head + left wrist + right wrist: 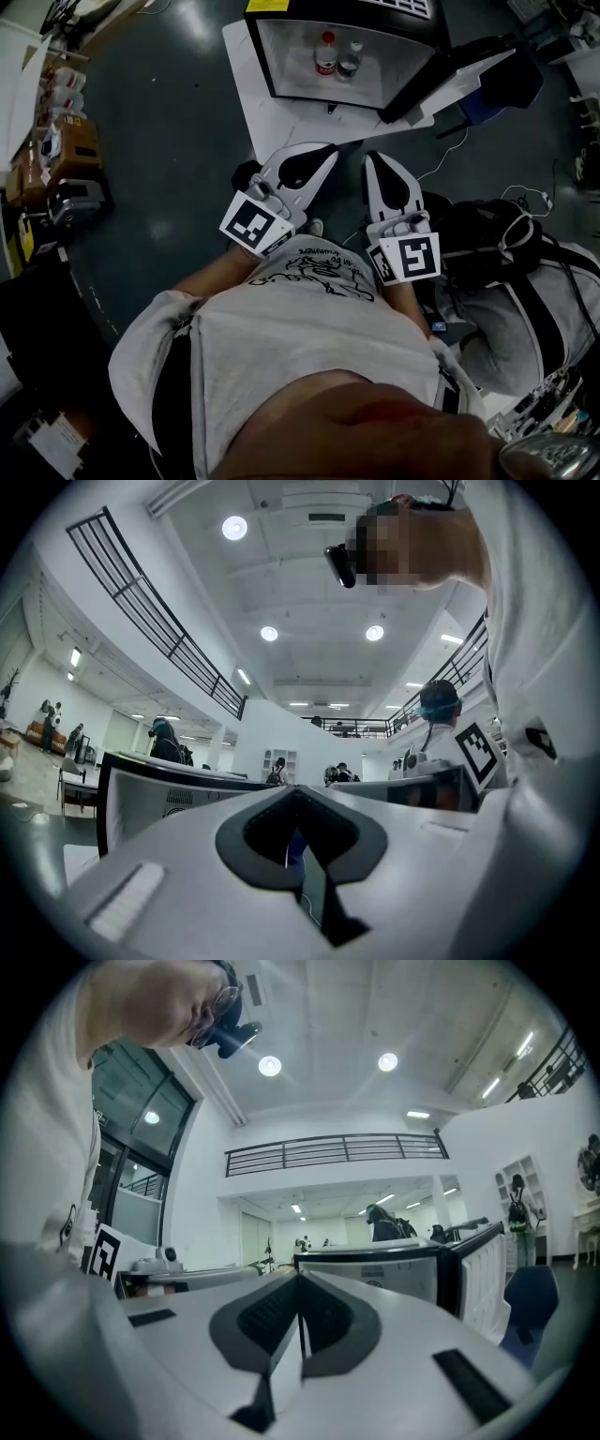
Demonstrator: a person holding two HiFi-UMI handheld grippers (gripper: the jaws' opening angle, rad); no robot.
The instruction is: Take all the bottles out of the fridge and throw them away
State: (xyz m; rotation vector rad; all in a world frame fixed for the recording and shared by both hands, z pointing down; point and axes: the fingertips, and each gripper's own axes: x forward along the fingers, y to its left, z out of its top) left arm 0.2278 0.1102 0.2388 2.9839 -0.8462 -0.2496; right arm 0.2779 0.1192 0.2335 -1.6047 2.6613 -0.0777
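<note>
Head view: a person stands over an open fridge [292, 80] with a two-jaw gripper in each hand, both held close to the body. The left gripper [328, 150] and the right gripper [372, 157] point toward the fridge. Each has its jaws pressed together with nothing between them, as each gripper's own view also shows.

Two bottles stand upright on the fridge floor, well ahead of both pairs of jaw tips. The red-labelled bottle [325, 54] is on the left and the clear bottle [350, 58] just beside it, roughly in line with the gap between the two grippers. The fridge door [450, 80] hangs open off to the right of the jaws.

Both look like small plastic drink bottles, likely light and thin-walled, with smooth sides that could slip if cold. How full they are cannot be told. The safest hold is probably across the body at label height, jaws opened wide first. With the pair so close together, each is best approached from its outer side to avoid toppling the other.
</note>
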